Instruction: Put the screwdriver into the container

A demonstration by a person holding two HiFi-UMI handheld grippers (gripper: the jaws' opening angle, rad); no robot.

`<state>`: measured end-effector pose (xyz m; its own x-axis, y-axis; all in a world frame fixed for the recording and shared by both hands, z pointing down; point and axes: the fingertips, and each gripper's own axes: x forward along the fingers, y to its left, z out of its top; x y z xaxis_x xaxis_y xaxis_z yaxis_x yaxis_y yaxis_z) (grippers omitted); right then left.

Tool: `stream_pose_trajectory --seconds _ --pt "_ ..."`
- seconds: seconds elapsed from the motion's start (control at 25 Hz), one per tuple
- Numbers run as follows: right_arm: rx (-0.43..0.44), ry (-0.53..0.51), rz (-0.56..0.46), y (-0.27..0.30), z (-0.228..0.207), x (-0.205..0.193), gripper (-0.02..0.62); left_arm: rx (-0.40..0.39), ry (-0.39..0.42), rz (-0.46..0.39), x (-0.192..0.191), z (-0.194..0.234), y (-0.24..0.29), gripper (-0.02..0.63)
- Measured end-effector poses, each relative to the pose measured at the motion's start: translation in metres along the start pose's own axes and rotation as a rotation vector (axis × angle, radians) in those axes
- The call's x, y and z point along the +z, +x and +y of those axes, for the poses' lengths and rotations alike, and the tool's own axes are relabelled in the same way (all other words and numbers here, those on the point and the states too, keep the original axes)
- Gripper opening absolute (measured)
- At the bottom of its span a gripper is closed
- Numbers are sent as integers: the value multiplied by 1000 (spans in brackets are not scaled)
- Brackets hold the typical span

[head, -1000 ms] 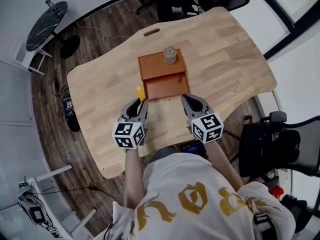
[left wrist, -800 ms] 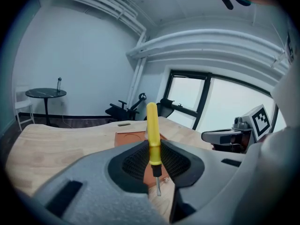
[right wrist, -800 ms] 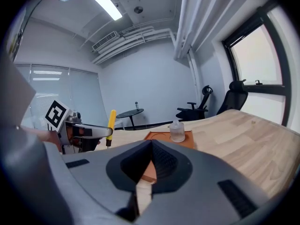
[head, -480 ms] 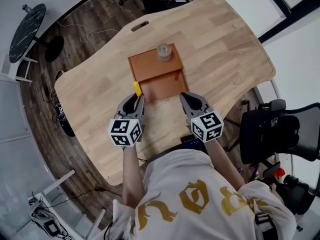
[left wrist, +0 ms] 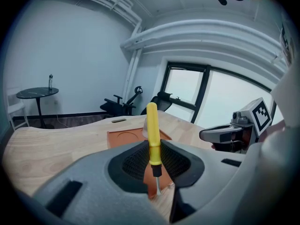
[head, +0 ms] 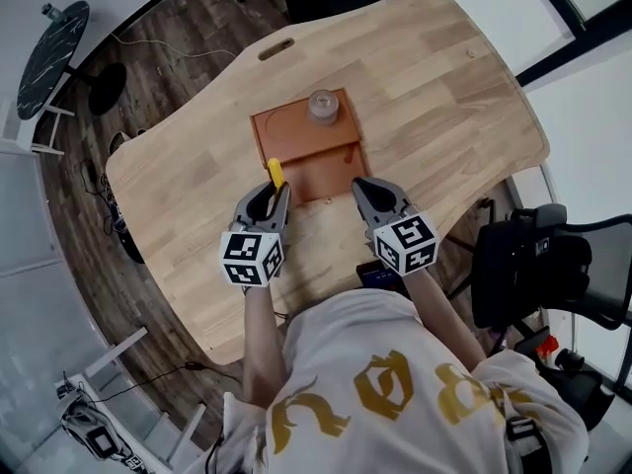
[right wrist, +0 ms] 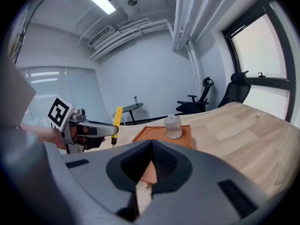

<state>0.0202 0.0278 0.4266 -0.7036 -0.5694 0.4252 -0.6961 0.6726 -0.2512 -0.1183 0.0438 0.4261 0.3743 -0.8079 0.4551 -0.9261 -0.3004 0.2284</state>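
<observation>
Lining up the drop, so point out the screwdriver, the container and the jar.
screwdriver (left wrist: 152, 125), left gripper view, on the yellow handle.
container (head: 320, 175), head view, on the bare floor of its near compartment.
jar (right wrist: 173, 126), right gripper view, on its clear body.

the screwdriver is showing a bright yellow handle with a black collar, and the container is glowing orange-brown against the pale, wood-grained counter. the left tool and right tool are wearing matte grey, their marker cubes are displaying black and white squares, and the person's shirt is showing white with gold print.
</observation>
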Motion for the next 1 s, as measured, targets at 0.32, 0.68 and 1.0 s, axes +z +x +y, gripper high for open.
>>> stream_pose_trajectory --seconds 0.32,0.68,1.0 --pt "14 10 26 15 -14 -4 11 -1 52 47 -5 3 19 77" --pt "11 31 46 30 -26 -11 12 -34 34 72 -15 8 35 77" --pt "7 47 65 38 -35 -16 11 -39 115 167 -37 9 52 77"
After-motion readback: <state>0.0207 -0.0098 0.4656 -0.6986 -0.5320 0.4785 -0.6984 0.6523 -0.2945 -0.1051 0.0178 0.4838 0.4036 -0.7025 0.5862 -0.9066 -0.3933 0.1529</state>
